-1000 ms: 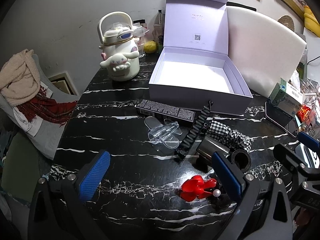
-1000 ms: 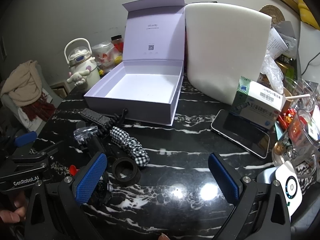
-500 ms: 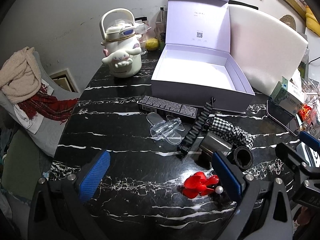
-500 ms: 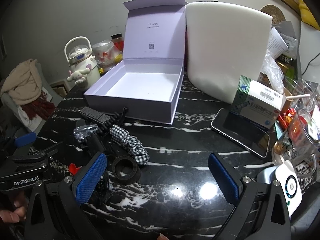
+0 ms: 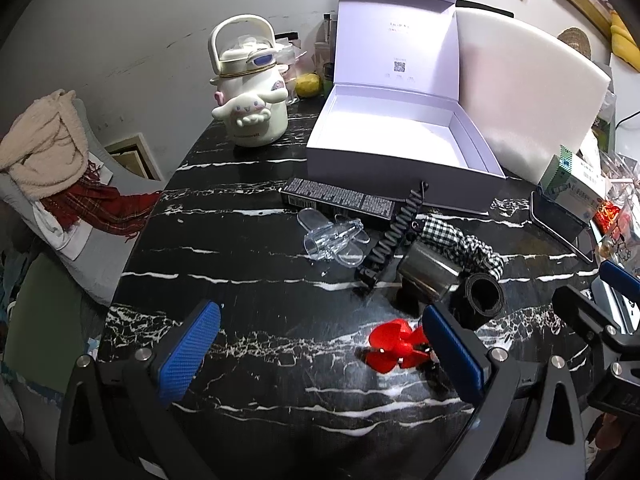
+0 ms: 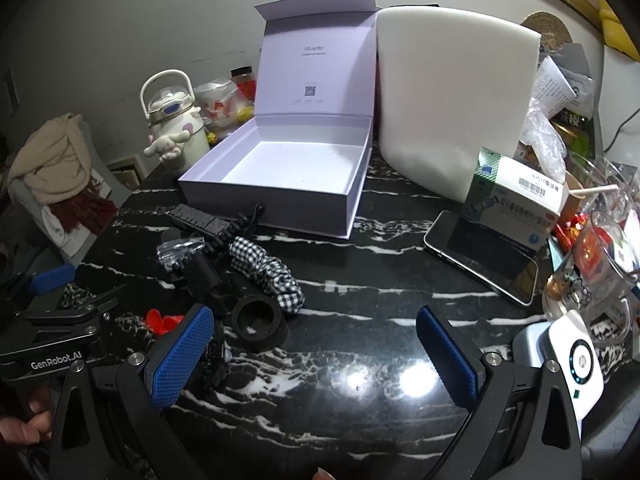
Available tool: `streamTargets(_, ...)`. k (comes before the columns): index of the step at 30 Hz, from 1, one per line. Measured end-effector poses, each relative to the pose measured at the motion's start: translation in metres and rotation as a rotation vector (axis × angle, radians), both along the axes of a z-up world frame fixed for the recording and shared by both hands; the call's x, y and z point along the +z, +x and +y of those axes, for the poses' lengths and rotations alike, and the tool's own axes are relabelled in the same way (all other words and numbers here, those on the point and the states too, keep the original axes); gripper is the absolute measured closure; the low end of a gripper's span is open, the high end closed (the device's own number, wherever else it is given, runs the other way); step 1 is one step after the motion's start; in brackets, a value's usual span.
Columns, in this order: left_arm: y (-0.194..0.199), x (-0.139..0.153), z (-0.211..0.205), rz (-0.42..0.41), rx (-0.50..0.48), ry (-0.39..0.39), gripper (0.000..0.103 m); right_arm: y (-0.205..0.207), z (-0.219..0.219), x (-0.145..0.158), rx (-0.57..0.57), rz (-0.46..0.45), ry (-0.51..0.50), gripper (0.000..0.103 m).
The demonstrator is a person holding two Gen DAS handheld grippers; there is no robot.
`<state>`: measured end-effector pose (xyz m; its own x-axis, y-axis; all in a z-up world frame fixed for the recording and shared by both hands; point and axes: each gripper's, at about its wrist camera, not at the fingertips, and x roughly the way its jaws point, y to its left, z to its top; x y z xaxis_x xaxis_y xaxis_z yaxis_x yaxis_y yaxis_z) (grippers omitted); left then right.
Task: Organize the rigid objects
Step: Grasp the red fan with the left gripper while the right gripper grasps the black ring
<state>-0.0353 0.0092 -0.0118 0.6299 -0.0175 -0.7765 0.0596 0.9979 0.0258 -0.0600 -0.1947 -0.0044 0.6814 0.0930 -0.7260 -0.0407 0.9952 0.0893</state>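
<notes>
Left gripper [image 5: 320, 354] wide open, empty, above table [image 5: 248, 280]; right gripper [image 6: 316, 350] likewise. Empty box [image 5: 400, 136] open behind clutter. Red clip [image 5: 394, 346] beside left gripper's right finger: light, stiff, probably slippery; pinch across body. Metal cup [image 5: 428, 270], tape roll [image 5: 480, 294] just beyond: rigid, take by rim.

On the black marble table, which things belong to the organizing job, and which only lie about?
For the job:
- open lilac cardboard box
- long black printed carton
- clear plastic hair clip
- red bow clip
- black tape roll

Lying about:
- white cartoon kettle
- black smartphone
- green-and-white medicine box
</notes>
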Motion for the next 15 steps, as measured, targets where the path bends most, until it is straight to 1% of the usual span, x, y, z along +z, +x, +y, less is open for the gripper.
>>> streamTargets(9, -0.015, -0.016, 0.002, 0.035, 0.005, -0.001, 0.0, -0.013, 0.007, -0.011, 0.028, 0.017, -0.017, 0.0)
streamTargets(15, -0.019, -0.027, 0.003, 0.06, -0.007, -0.022, 0.0, -0.018, 0.012, -0.021, 0.054, 0.034, -0.012, 0.0)
